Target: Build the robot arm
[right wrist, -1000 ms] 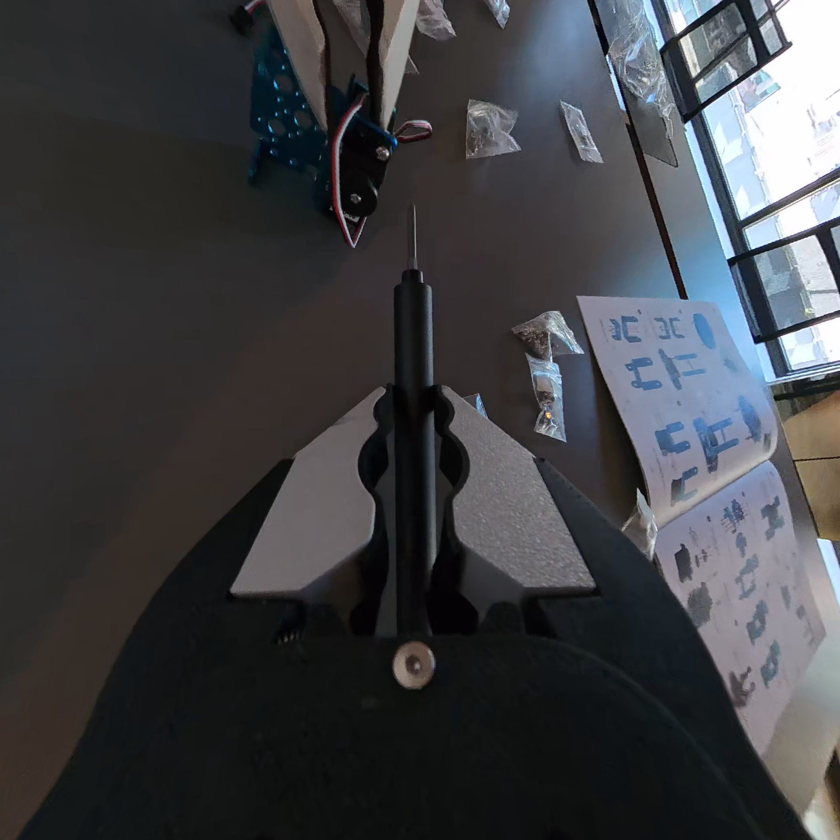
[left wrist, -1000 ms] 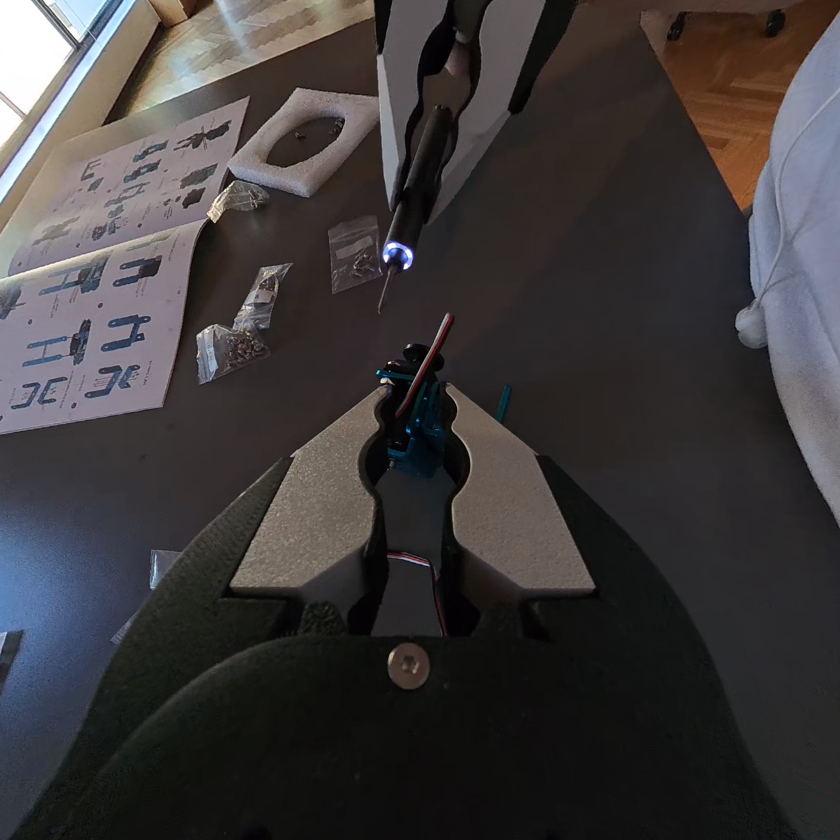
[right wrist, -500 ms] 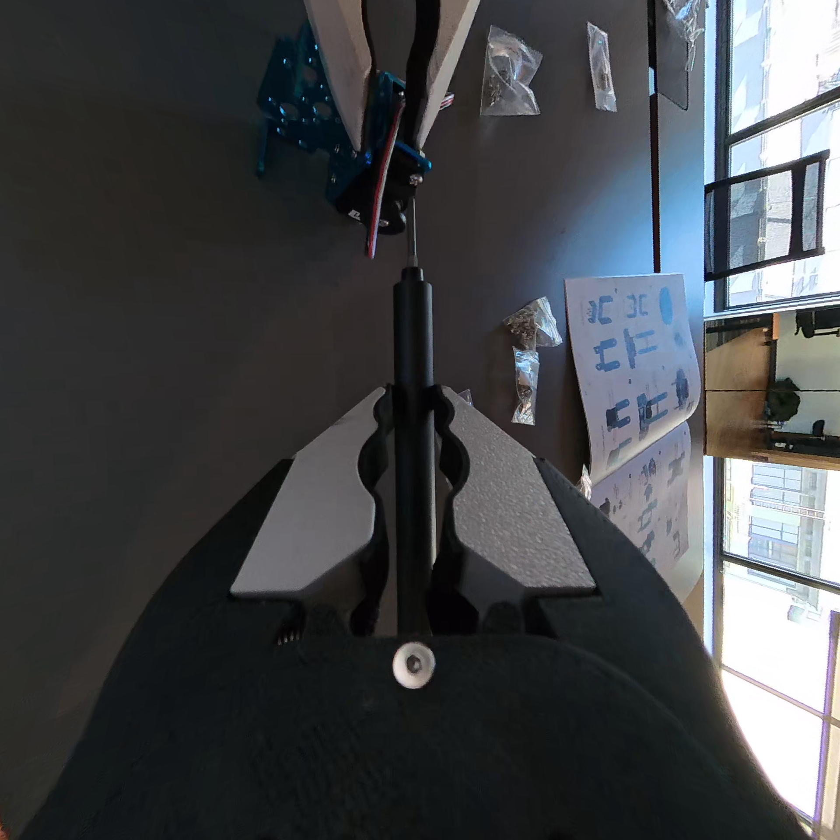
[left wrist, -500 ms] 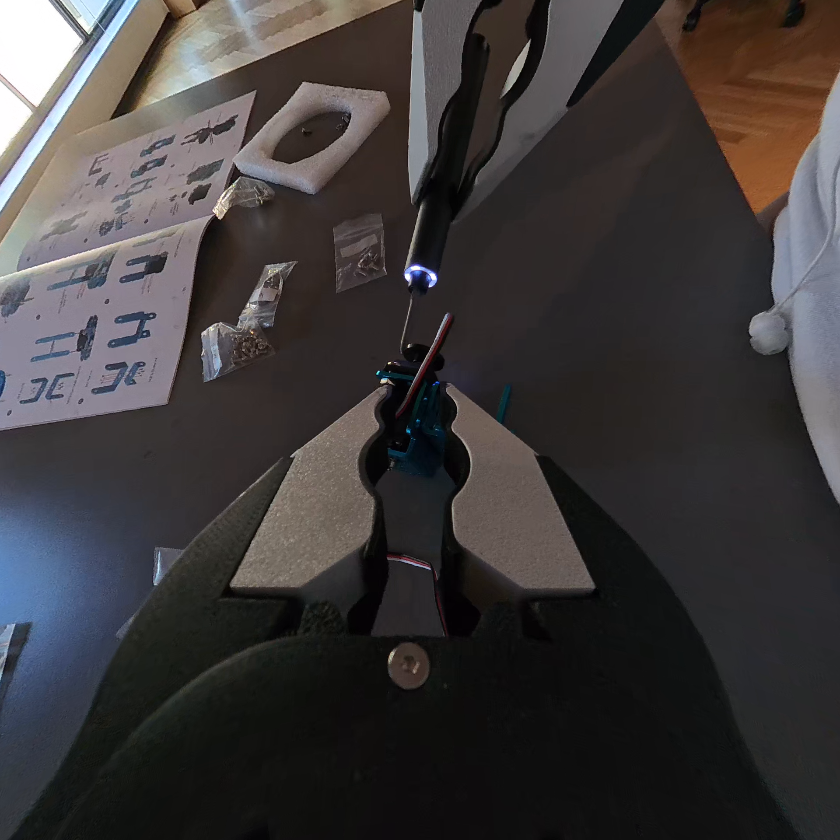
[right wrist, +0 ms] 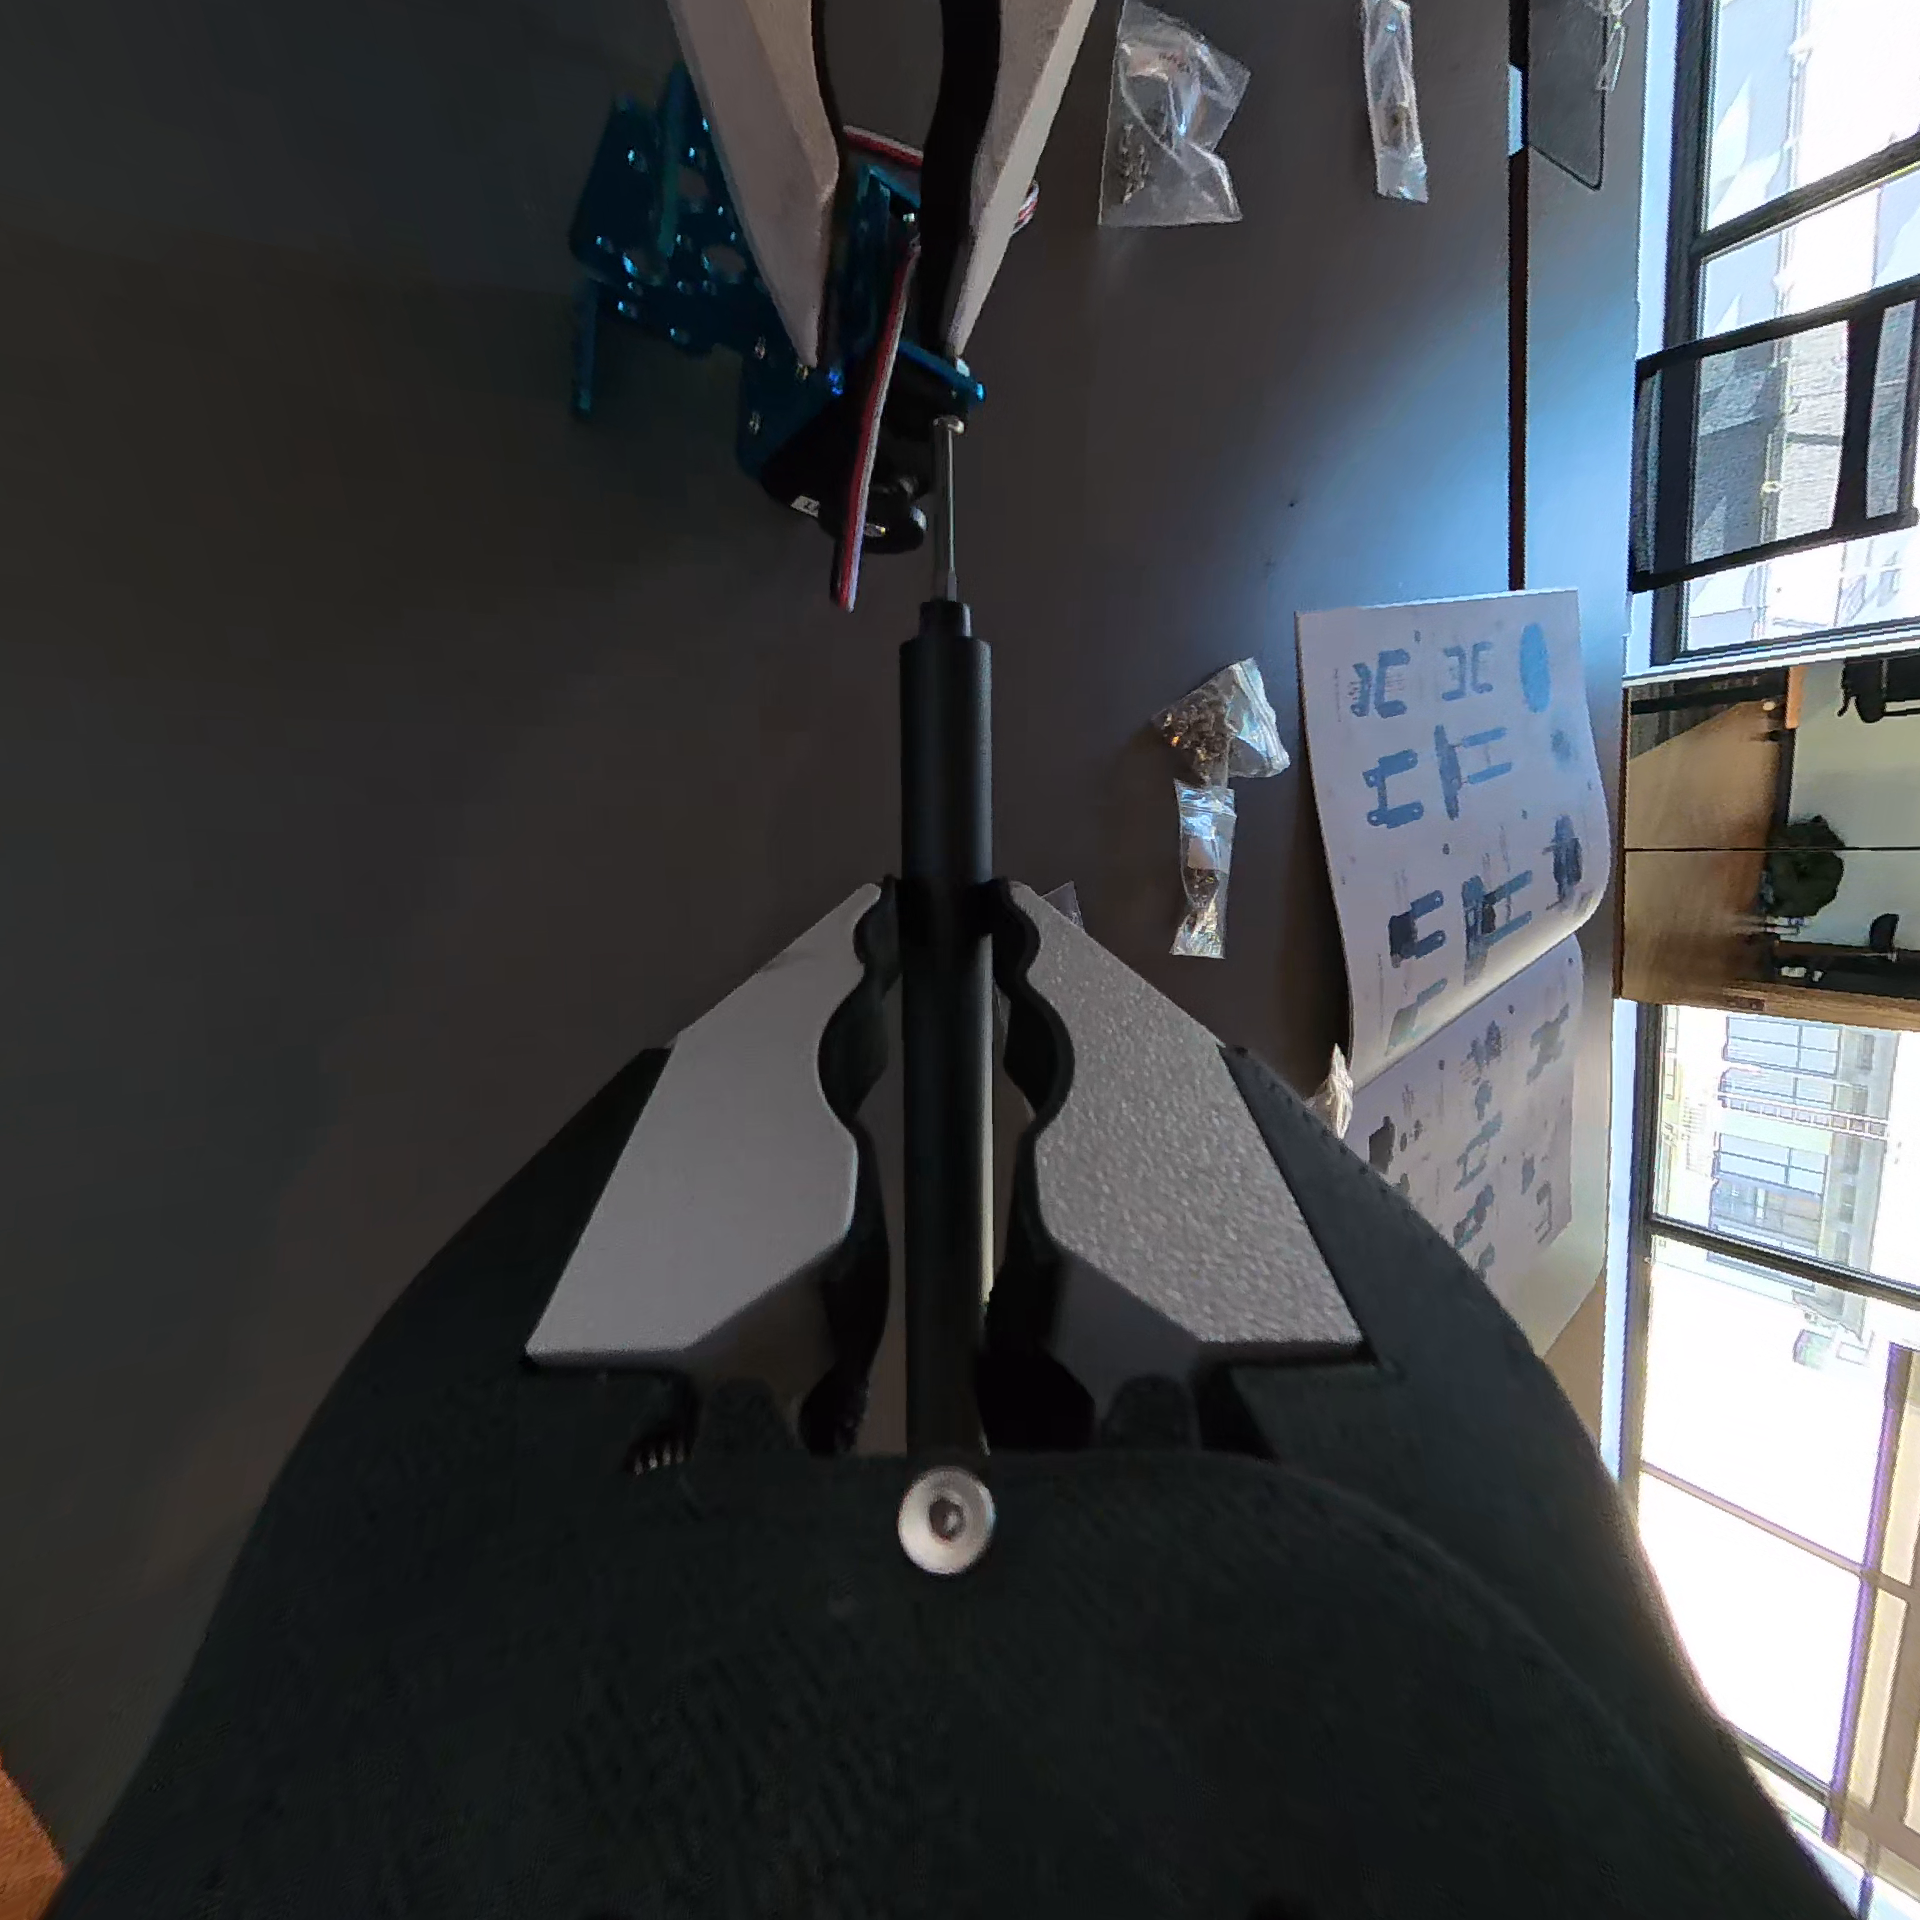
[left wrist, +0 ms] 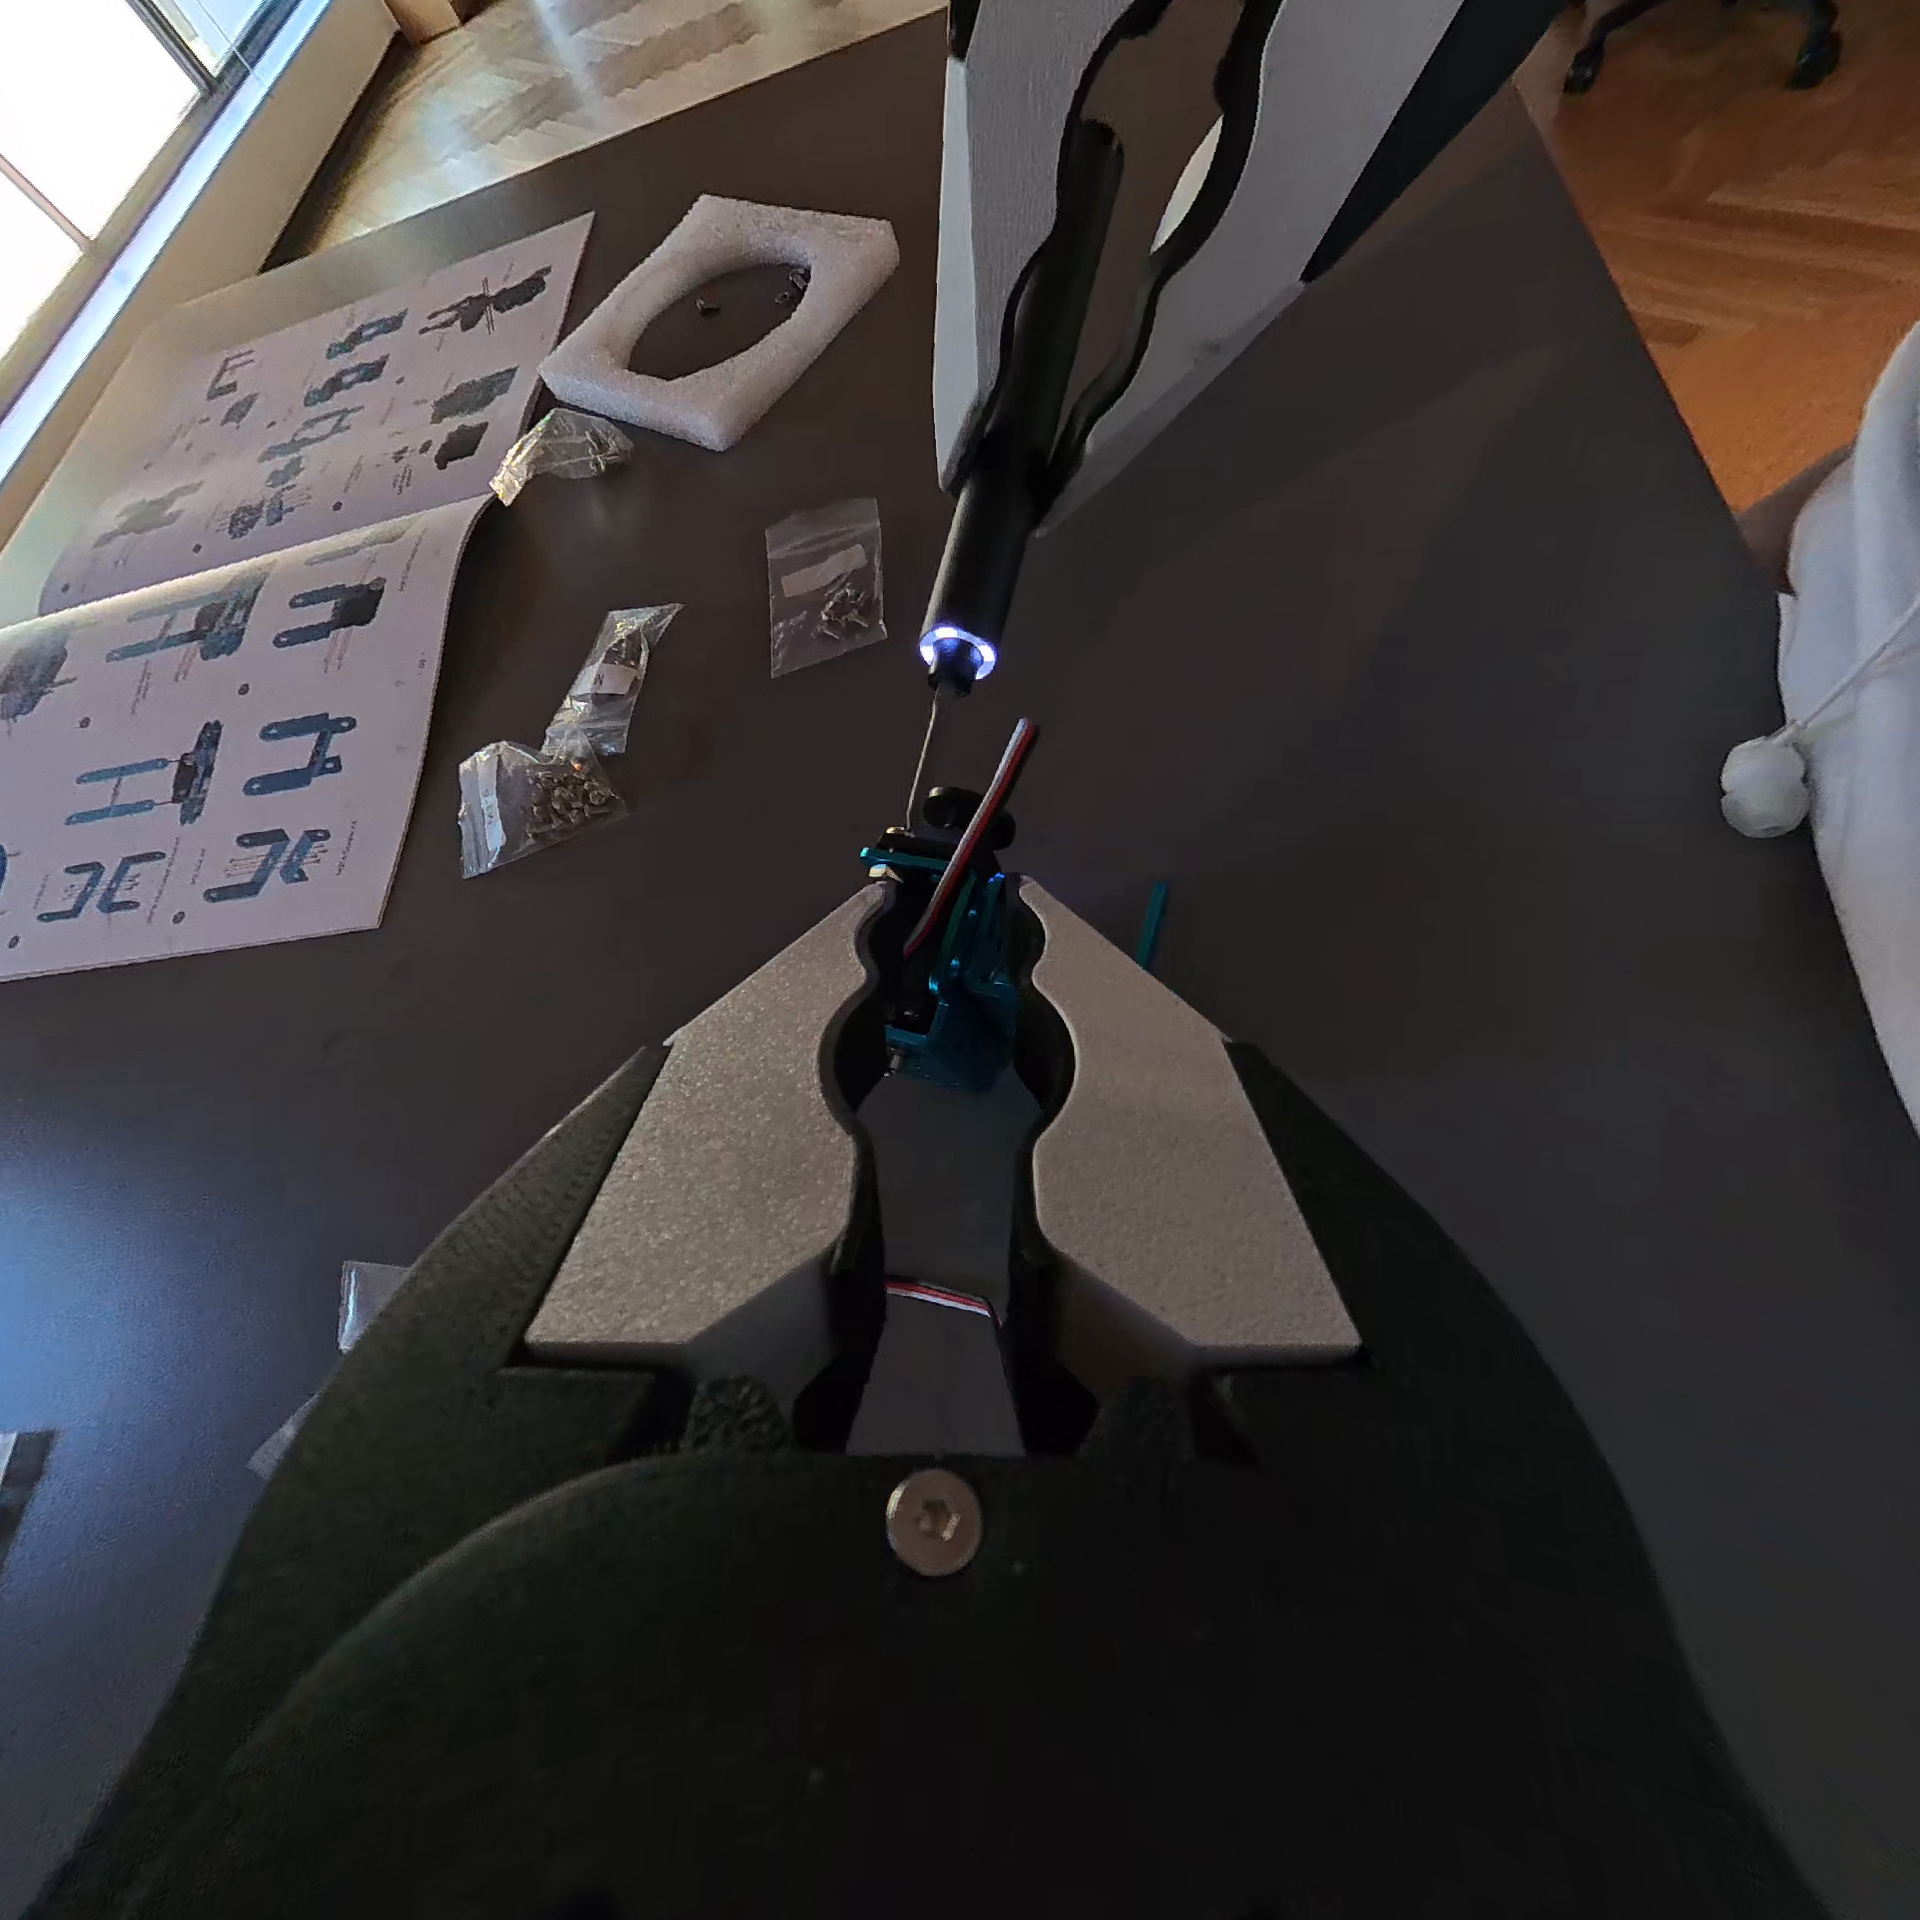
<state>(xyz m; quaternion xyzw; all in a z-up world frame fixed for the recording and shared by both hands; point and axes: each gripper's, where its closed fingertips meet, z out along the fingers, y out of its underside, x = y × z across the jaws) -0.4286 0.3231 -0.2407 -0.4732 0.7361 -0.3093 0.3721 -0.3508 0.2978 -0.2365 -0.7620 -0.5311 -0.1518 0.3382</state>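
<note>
Dark desk [left wrist: 1403,727], broad, sun falling across its far end. Open instruction booklet [left wrist: 208,644] lies flat at one edge, printed with part diagrams. Beside it a white foam frame [left wrist: 717,322] with a few loose screws inside the cut-out. Several small clear bags of hardware [left wrist: 535,805] scattered between booklet and the work area. Left tool [left wrist: 940,966] is pinching a blue metal bracket assembly [left wrist: 956,987] with a black servo [right wrist: 862,488] and its red-white-dark wire [left wrist: 966,831]; from the other side the assembly is seen to carry a perforated blue plate [right wrist: 655,260], and whether that plate rests on the desk I cannot tell. Right tool [right wrist: 940,914] is pressed tight around a slim black electric screwdriver [right wrist: 943,935], ring light at its nose glowing blue-white [left wrist: 958,652]. Change noted: a second ago the bit hung well clear of the assembly; half a second ago it was closing in; now the thin bit [right wrist: 945,499] sits on a small screw head [right wrist: 943,421] at the bracket's edge, driver roughly in line with the screw. Left tool has held the assembly steady throughout. Reading: approach is finished, contact looks made, and the fastening stage appears to be at hand; whether the bit is truly seated in the head is too small to tell.
</note>
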